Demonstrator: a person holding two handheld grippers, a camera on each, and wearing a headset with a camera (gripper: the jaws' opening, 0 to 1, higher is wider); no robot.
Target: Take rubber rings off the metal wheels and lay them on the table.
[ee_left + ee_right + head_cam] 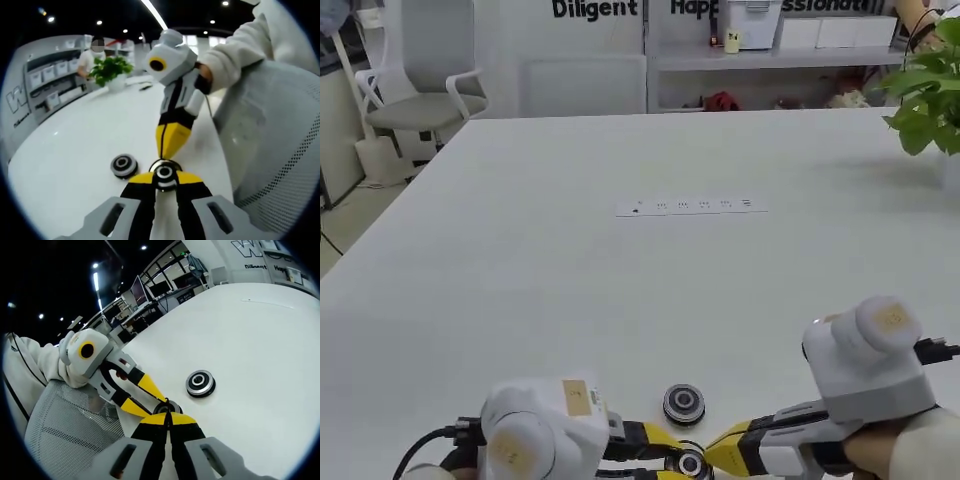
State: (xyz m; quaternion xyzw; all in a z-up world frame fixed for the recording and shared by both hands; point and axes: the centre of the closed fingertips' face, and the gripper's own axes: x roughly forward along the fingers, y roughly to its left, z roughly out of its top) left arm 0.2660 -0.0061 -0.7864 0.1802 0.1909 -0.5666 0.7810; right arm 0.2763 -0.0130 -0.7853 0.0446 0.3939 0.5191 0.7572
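In the head view, the left gripper [672, 462] and the right gripper [715, 452] meet at 6 o'clock, low over the near edge of the white table [620, 300]. A small round metal wheel [690, 463] sits between their yellow tips. This looks like one tool steadying the wheel so that the other can work at its rim. A second wheel [683, 402] lies flat on the table just at 12 o'clock of the held one, apart from both grippers. Its dark rubber ring [667, 403] appears to be on.

In the left gripper view, the left gripper's own jaws rise from 6 o'clock and are clamped on either side of the held wheel [165, 173], which shows a bright hub with a dark centre. The right gripper [167, 150] comes down from 12 o'clock. Its jaws are drawn together into one yellow wedge that touches the wheel's far rim, probably to pick at the ring. The second wheel [124, 165] rests at 9 o'clock of the held one, banded grey, black and white. A green leafy plant [110, 70] stands far off at 11 o'clock.

In the right gripper view, the right gripper's own jaws stand nearly closed, their tips against the wheel's [167, 407] near edge. Whether they have pinched any rubber cannot be told. The left gripper's [157, 401] jaws reach in from 10 o'clock. The second wheel [200, 383] lies at 2 o'clock.
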